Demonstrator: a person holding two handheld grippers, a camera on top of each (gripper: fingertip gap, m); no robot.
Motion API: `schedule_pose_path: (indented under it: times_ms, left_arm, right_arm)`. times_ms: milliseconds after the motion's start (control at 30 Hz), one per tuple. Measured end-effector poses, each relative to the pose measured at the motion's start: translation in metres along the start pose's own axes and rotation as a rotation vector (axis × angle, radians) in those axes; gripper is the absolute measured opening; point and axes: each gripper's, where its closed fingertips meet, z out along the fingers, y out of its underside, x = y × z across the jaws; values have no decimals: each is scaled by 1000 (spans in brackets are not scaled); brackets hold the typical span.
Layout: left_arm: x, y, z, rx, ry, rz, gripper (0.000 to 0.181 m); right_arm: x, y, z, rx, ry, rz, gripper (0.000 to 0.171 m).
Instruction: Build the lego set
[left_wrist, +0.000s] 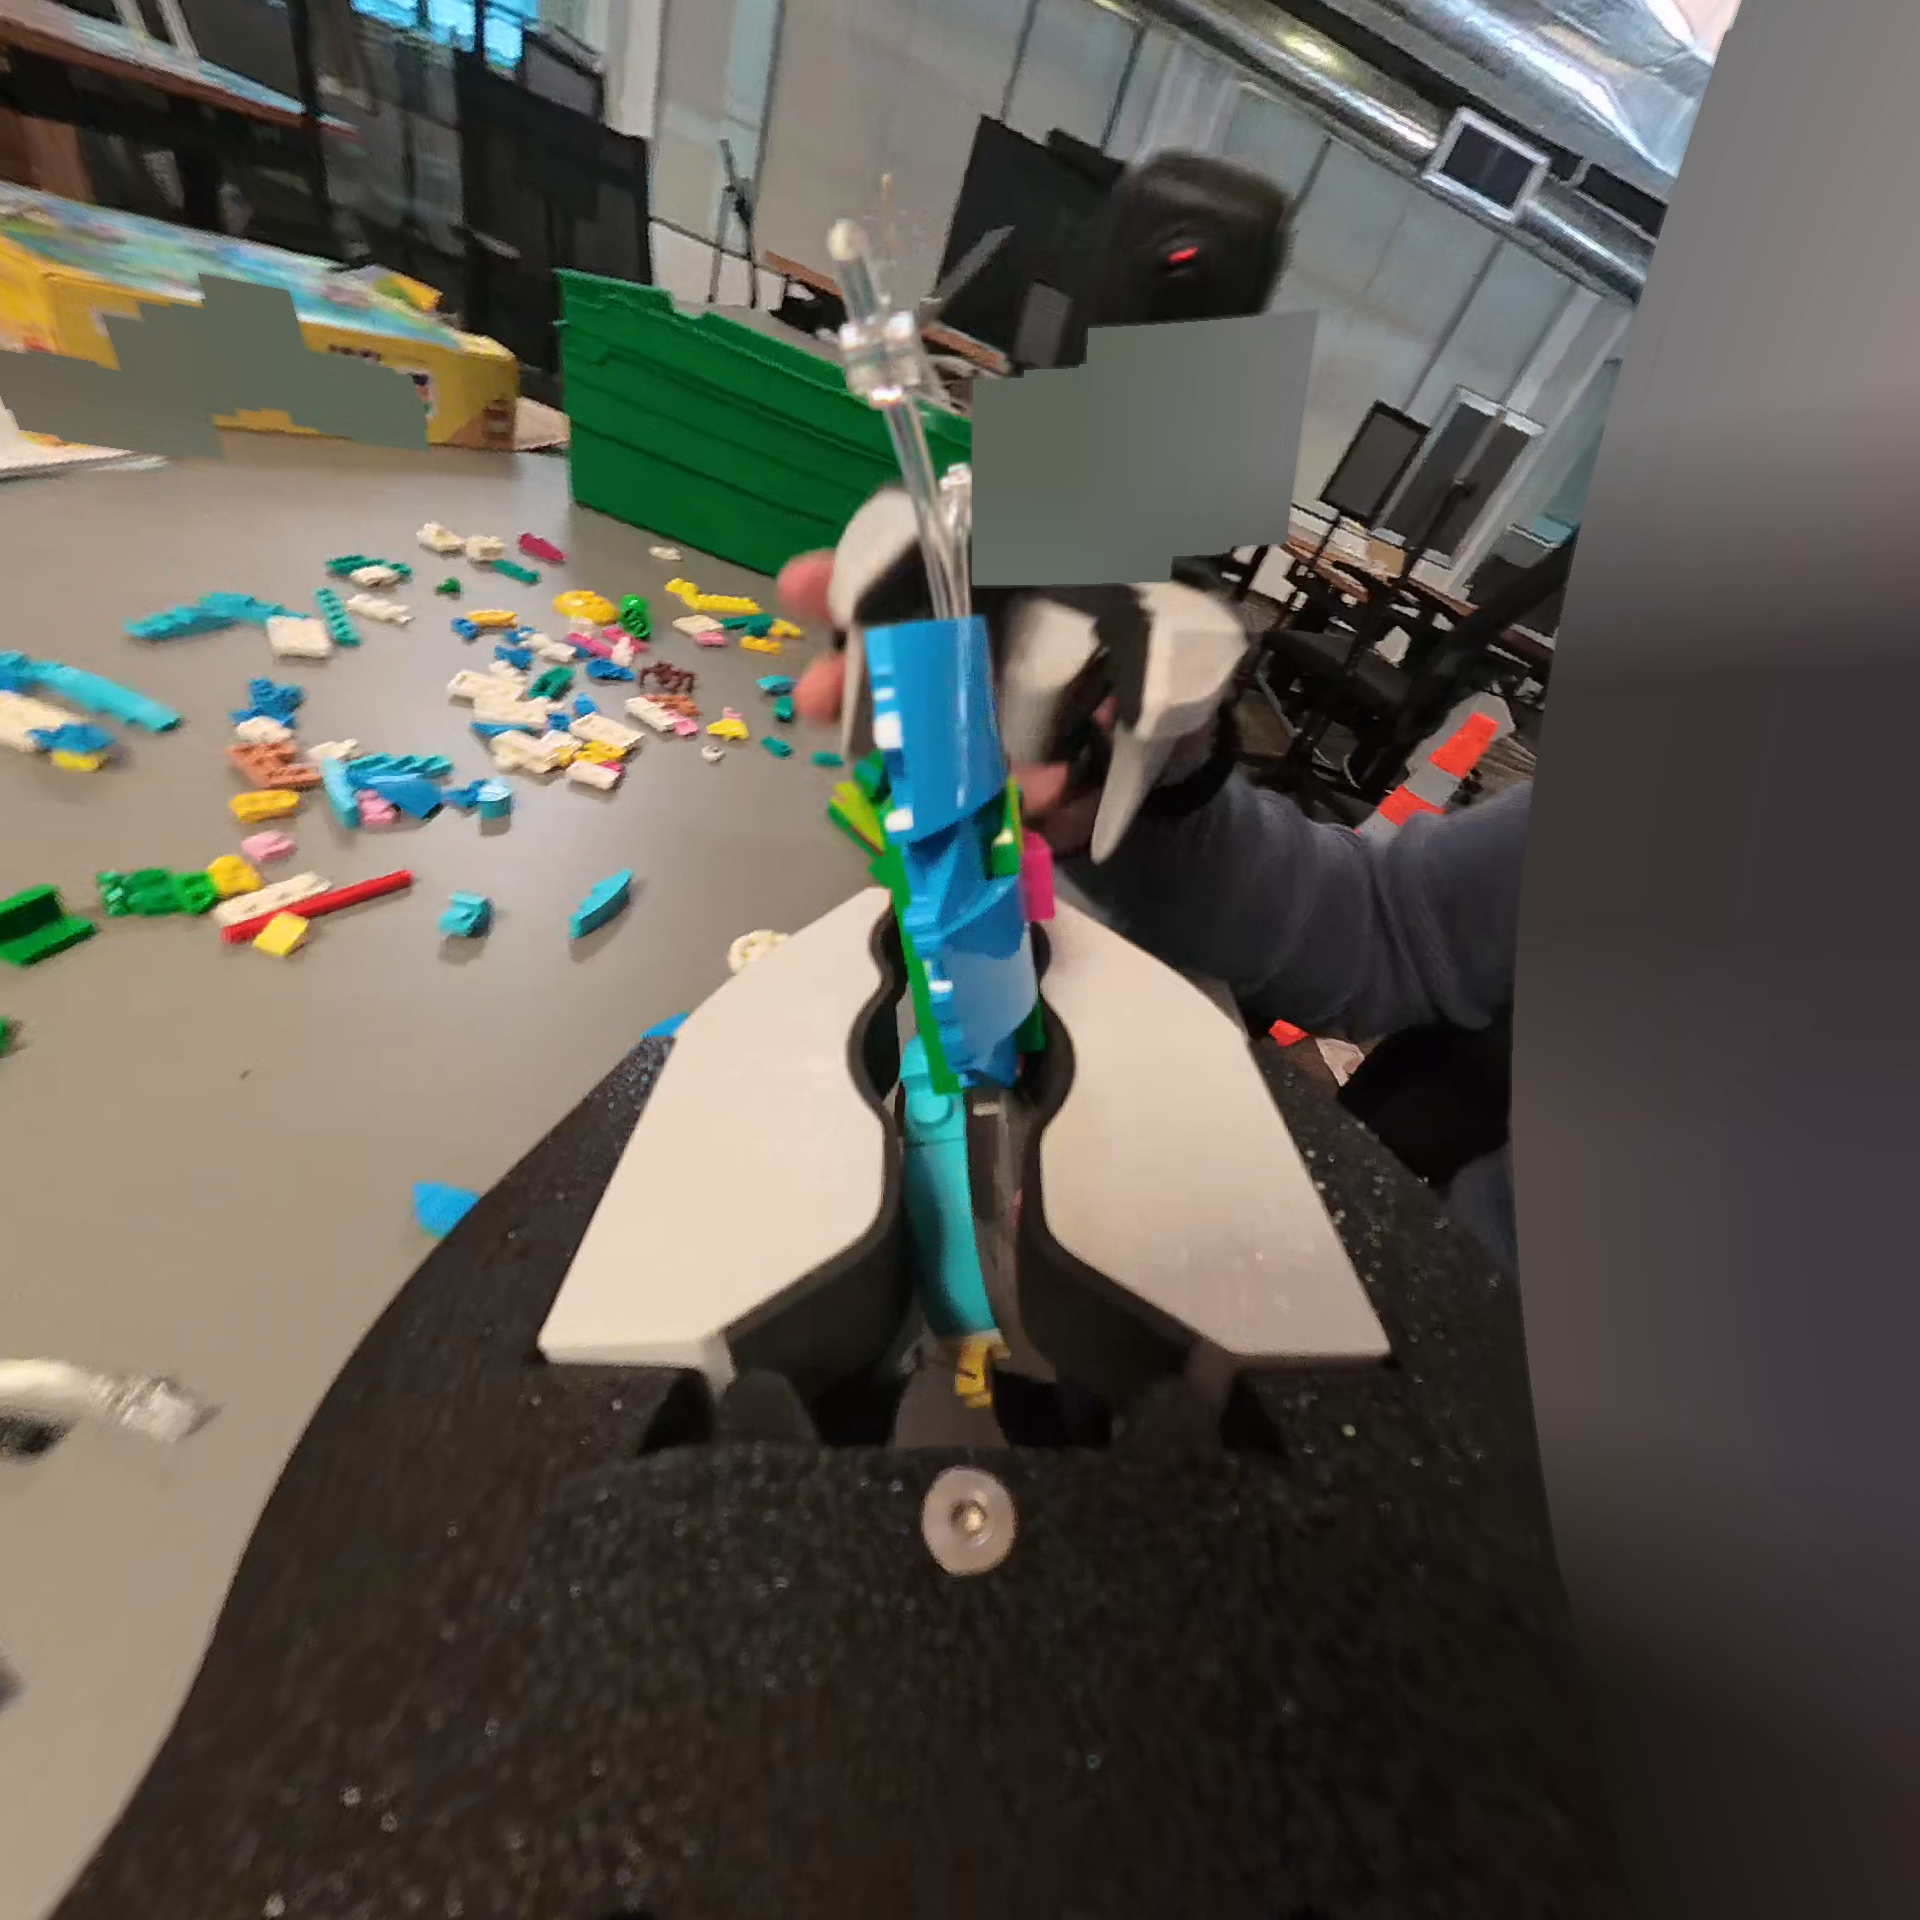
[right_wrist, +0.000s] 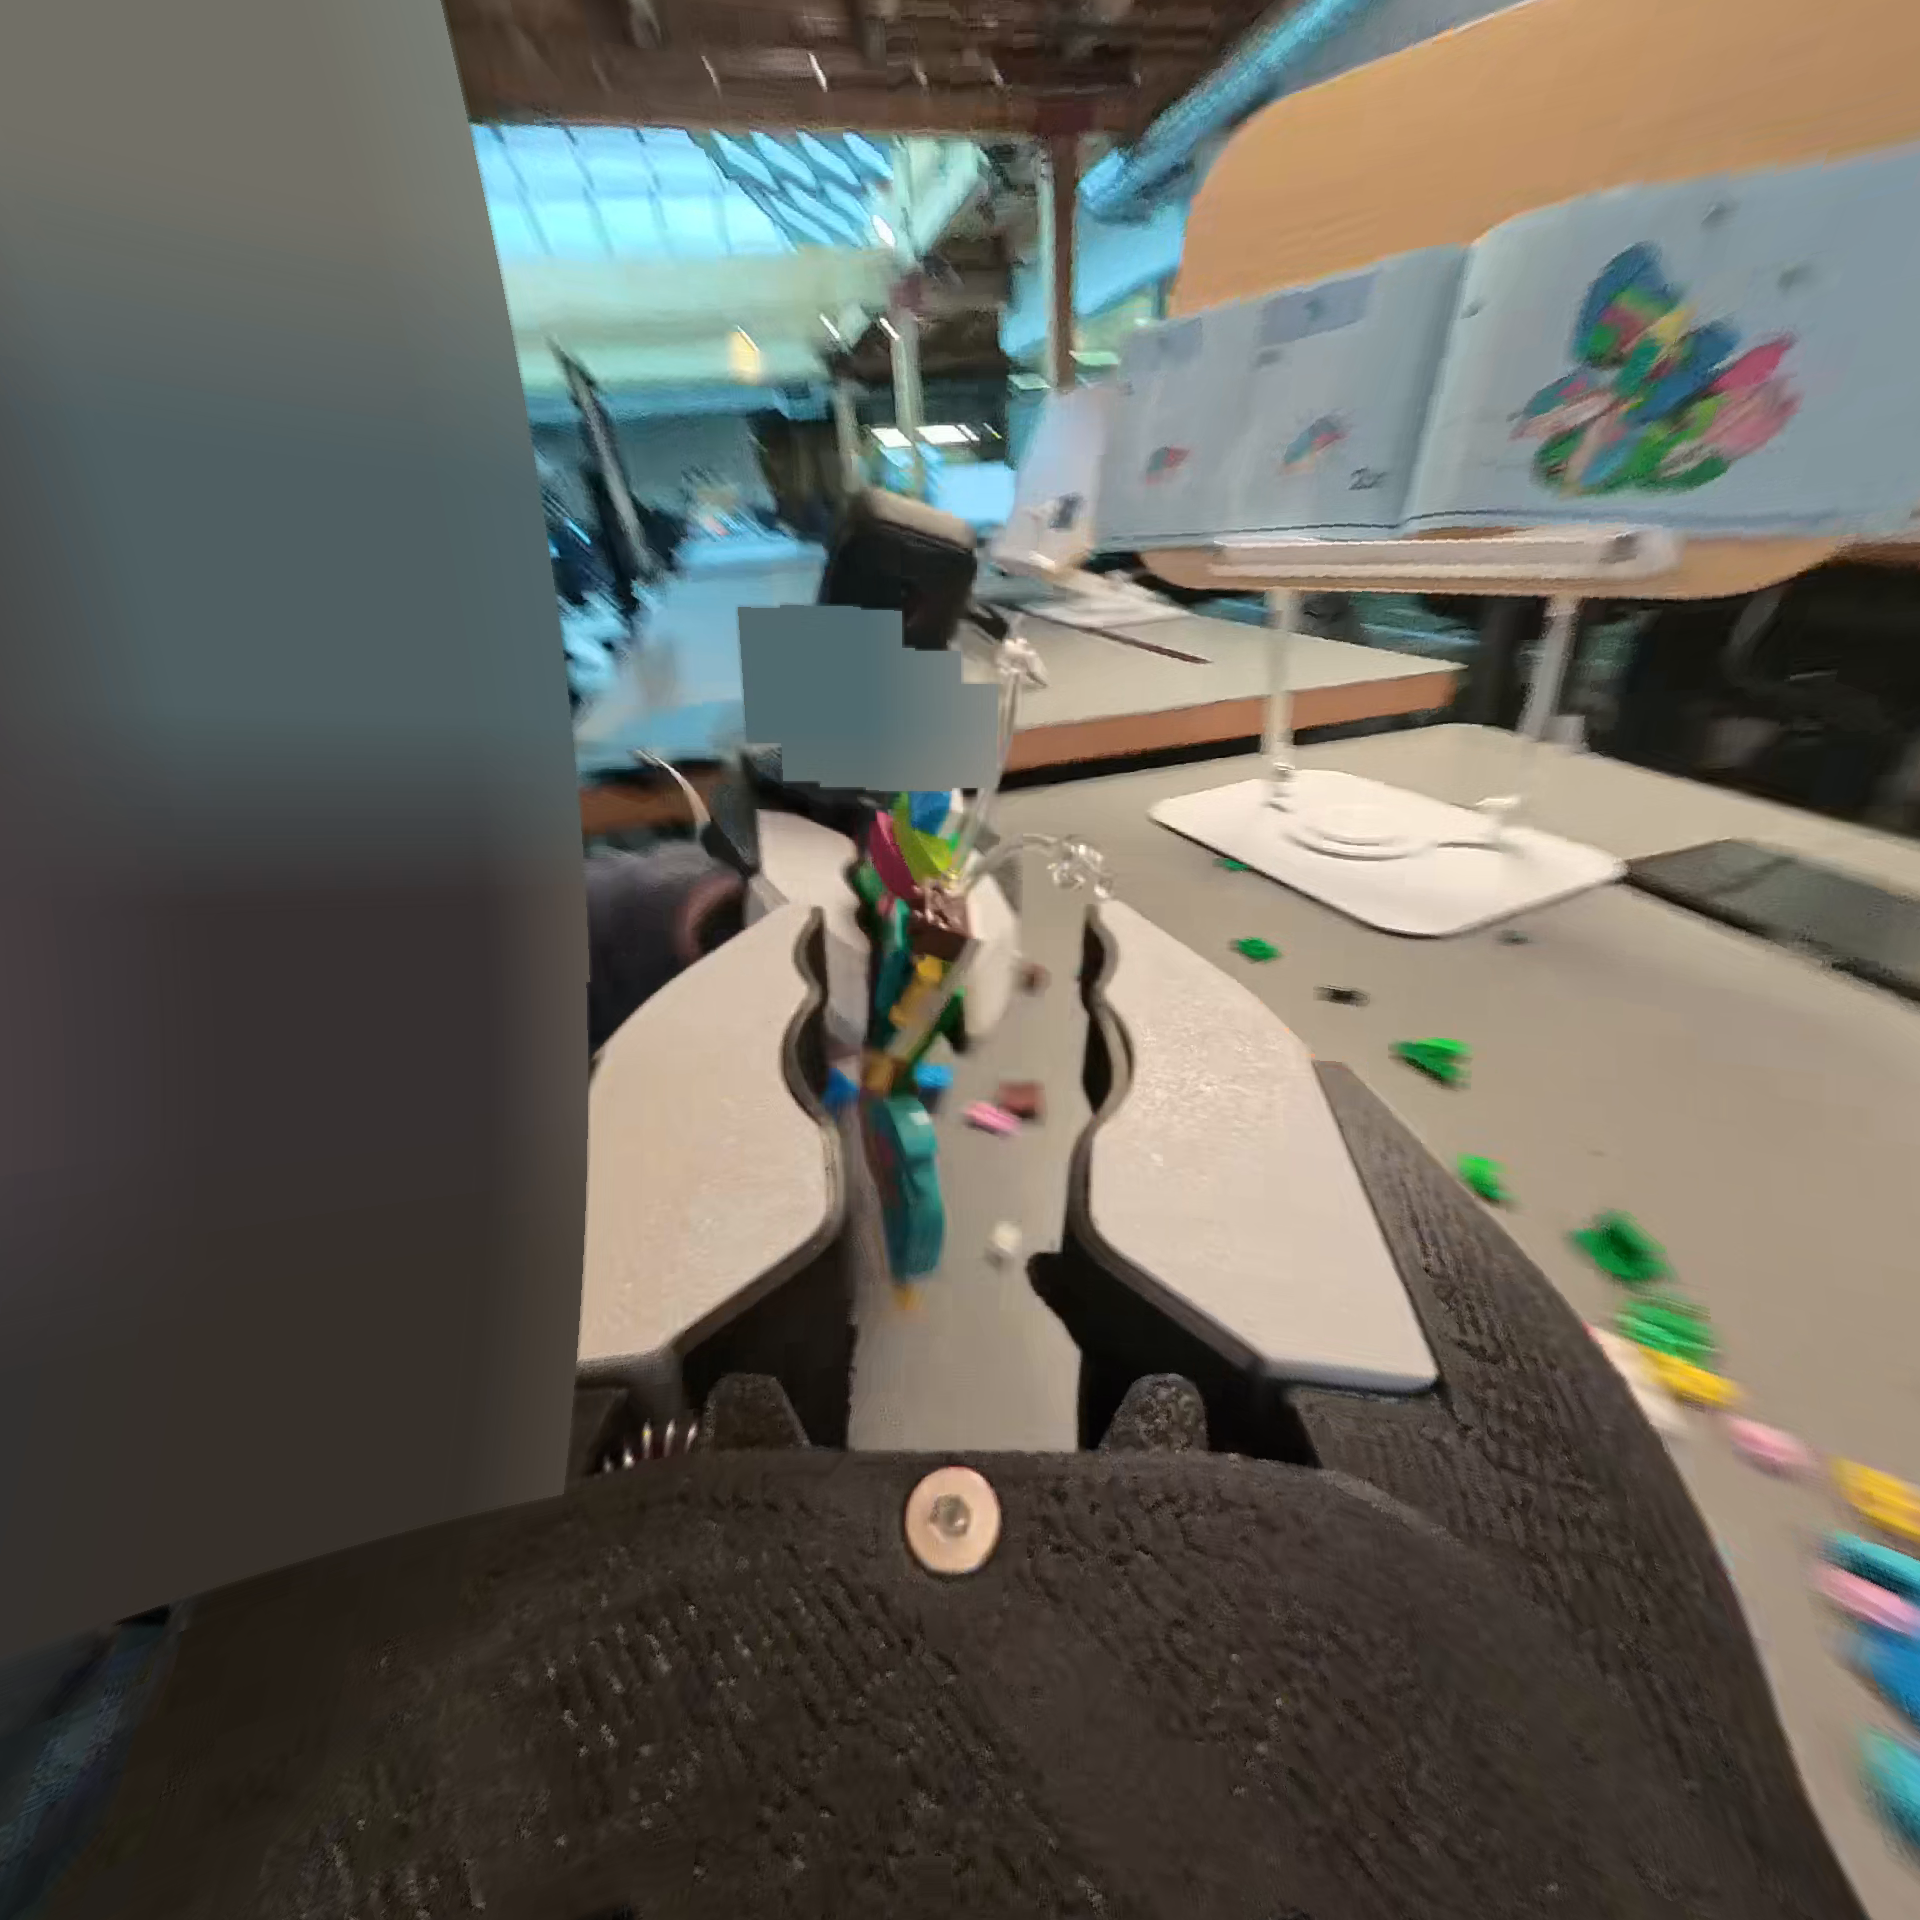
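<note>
My left gripper (left_wrist: 966, 925) is shut on a tall lego build (left_wrist: 951, 790) of blue, green and teal pieces, with clear curved rods (left_wrist: 902, 353) sticking out of its top. It holds the build upright above the grey table (left_wrist: 312, 1091). My right gripper (right_wrist: 951, 920) is open. The same build (right_wrist: 904, 1049) stands between its jaws, close to the left finger, with a gap to the right finger. In the left wrist view the right gripper's fingers (left_wrist: 1174, 665) flank the top of the build. The right wrist view is blurred.
Many loose lego pieces (left_wrist: 520, 707) lie spread over the table. A green bin (left_wrist: 717, 426) and a yellow box (left_wrist: 457, 364) stand behind them. An open instruction booklet (right_wrist: 1455, 416) rests on a stand with a white base (right_wrist: 1392, 852). A person's dark sleeve (left_wrist: 1299, 904) is at the right.
</note>
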Motion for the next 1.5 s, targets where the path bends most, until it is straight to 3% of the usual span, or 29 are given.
schedule_pose_path:
  times_ms: [33,133,333,633,767,867,1033,1100,1267,1500]
  left_arm:
    - [-5,0,-3,0,-24,-23,19]
    - [-15,-2,-11,18,-84,-86,19]
    - [-16,1,-10,0,-102,-140,19]
    - [-13,9,-7,-40,-93,-139,19]
    - [-12,11,-6,-44,-83,-157,19]
    - [-15,12,-5,-26,-80,-202,19]
    - [-22,11,-7,35,-90,-320,19]
    - [-23,8,-8,65,-86,-330,19]
    - [-21,-1,-8,117,-124,-253,19]
    - [-29,4,-11,68,-232,-147,19]
  right_arm:
    - [4,-2,-11,-45,44,-61,52]
    - [-18,16,-39,-270,12,-133,53]
    - [-45,109,-70,-826,-79,-118,62]
    - [-39,143,-73,-1099,-61,-36,65]
    - [-34,144,-73,-1127,-19,-40,48]
    - [-31,142,-72,-1135,-3,-78,48]
    - [-9,86,-32,-863,181,-373,47]
    - [5,58,-18,-775,321,-581,47]
    - [15,37,4,-766,459,-940,47]
    - [21,43,15,-823,493,-959,47]
